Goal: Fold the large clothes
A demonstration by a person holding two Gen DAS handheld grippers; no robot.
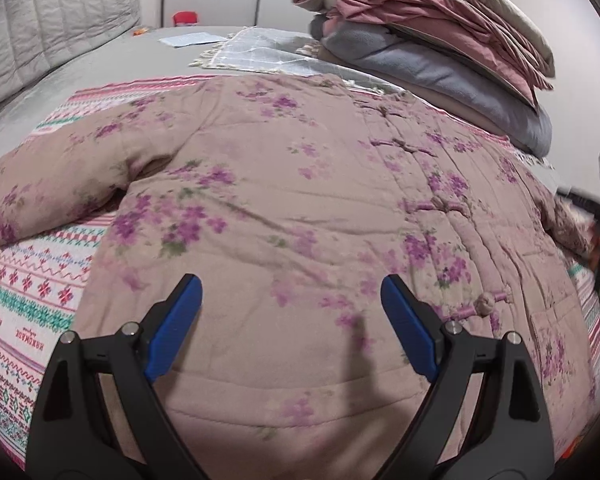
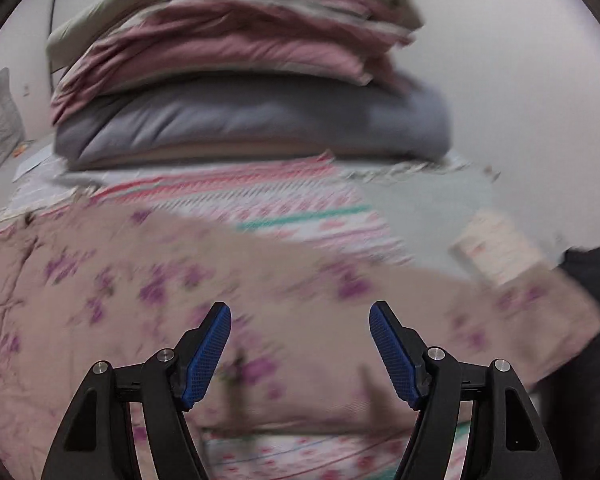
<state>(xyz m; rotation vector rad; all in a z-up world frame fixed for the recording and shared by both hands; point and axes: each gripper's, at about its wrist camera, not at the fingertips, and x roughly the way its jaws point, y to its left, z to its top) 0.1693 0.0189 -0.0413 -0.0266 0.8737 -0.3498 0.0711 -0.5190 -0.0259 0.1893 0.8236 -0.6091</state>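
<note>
1. The left gripper (image 1: 291,298) has its jaws wide apart with nothing between them; it hangs over the lower hem part of the floral padded jacket (image 1: 284,208).
2. The right gripper (image 2: 300,326) also has its jaws apart and empty; its view is blurred, and below it lies the jacket's sleeve on that side (image 2: 500,312).
3. The jacket lies spread front up, knot buttons fastened down its middle, on a patterned blanket (image 1: 24,280) that shows beyond the jacket's edges.
4. The other sleeve (image 1: 60,168) reaches out flat away from the jacket body, not yet folded in.
5. Beyond the jacket's collar stands a stack of folded bedding (image 1: 440,40).
6. Judged from this, the folding has barely begun: both sleeves and the body appear still to be folded.
</note>
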